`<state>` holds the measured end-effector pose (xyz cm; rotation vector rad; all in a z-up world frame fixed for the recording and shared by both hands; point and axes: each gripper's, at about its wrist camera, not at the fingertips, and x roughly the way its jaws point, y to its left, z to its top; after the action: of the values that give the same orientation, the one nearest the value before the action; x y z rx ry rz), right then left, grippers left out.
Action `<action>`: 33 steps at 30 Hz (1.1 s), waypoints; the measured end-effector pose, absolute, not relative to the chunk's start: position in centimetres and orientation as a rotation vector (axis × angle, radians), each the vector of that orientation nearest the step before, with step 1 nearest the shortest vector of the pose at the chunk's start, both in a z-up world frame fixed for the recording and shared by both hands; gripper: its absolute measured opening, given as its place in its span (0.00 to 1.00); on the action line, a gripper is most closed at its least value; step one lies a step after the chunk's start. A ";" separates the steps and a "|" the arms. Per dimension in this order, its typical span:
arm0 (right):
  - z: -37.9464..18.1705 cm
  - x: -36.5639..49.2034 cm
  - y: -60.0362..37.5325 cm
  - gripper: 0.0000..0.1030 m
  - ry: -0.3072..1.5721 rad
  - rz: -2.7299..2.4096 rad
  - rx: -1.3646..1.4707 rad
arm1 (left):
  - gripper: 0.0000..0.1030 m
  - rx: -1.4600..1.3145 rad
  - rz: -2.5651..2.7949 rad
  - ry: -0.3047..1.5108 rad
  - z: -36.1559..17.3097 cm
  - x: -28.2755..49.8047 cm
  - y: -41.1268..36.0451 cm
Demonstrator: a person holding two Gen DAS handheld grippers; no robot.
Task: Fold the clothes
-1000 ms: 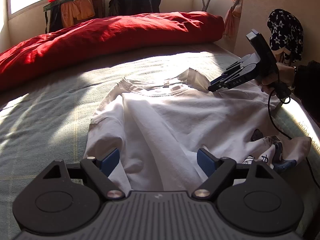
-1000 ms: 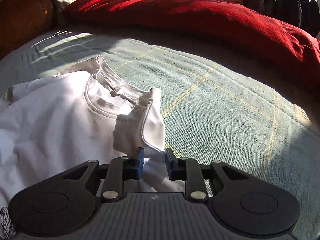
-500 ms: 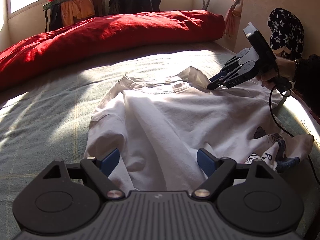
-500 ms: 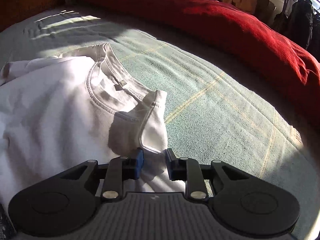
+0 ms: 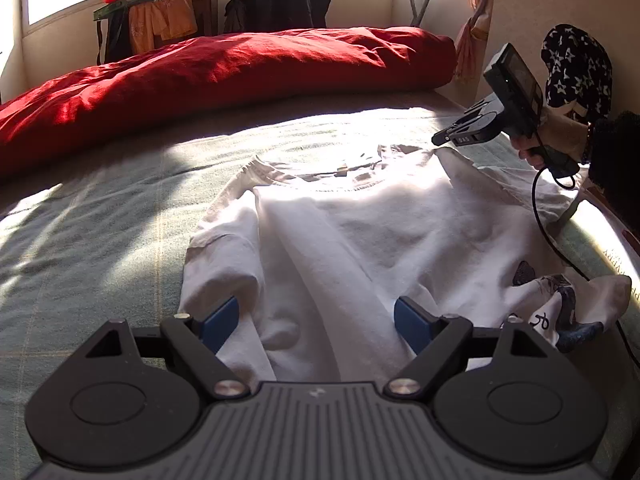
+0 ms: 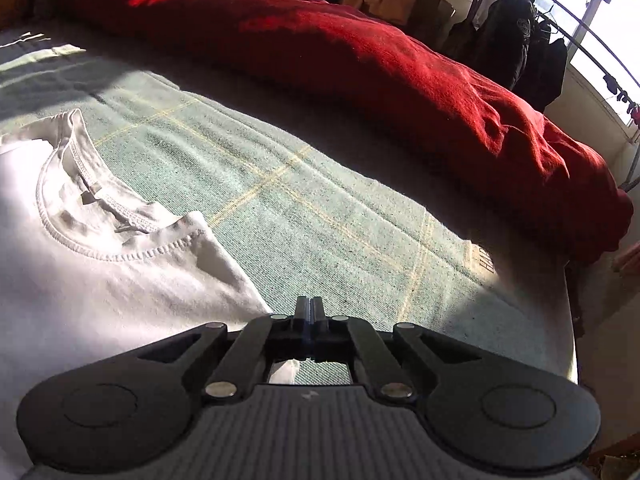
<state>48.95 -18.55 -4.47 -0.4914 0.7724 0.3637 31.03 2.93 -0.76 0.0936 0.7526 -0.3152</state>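
A white T-shirt (image 5: 360, 240) lies spread on the green bedspread (image 5: 100, 220), collar (image 5: 328, 172) at the far end. My left gripper (image 5: 316, 320) hangs open over the near hem, its blue pads (image 5: 220, 318) on either side of a long crease, holding nothing. A hand (image 5: 560, 136) holds my right gripper (image 5: 440, 138) in the air just above the shirt's far right shoulder. In the right wrist view that gripper (image 6: 307, 312) is shut with no cloth between its fingertips; the T-shirt (image 6: 100, 280) lies flat to the left of it.
A red duvet (image 5: 220, 68) is bunched along the far side of the bed. A printed corner of cloth (image 5: 560, 304) is crumpled near the bed's right edge, where a black cable (image 5: 548, 232) trails. Hanging clothes (image 6: 520, 40) stand beyond the duvet.
My right gripper let go of the raised shoulder flap, closed fully and lifted off to the right. The flap now lies flat. The left gripper has not moved.
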 end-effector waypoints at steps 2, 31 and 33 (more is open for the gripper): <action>-5.5 50.0 -19.0 0.00 0.831 0.339 -0.446 | 0.82 0.098 -0.316 0.751 -0.6 30.9 2.9; -4.6 42.8 -33.6 0.00 0.879 0.268 -0.293 | 0.82 0.128 -0.308 0.768 -0.5 30.6 2.0; -4.4 42.6 -34.4 0.01 0.885 0.239 -0.265 | 0.83 0.123 -0.312 0.763 -0.1 30.3 2.2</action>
<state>42.56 -34.45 -4.44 -0.2650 0.8849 0.2392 30.31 2.15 -0.15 0.1229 0.7628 -0.3122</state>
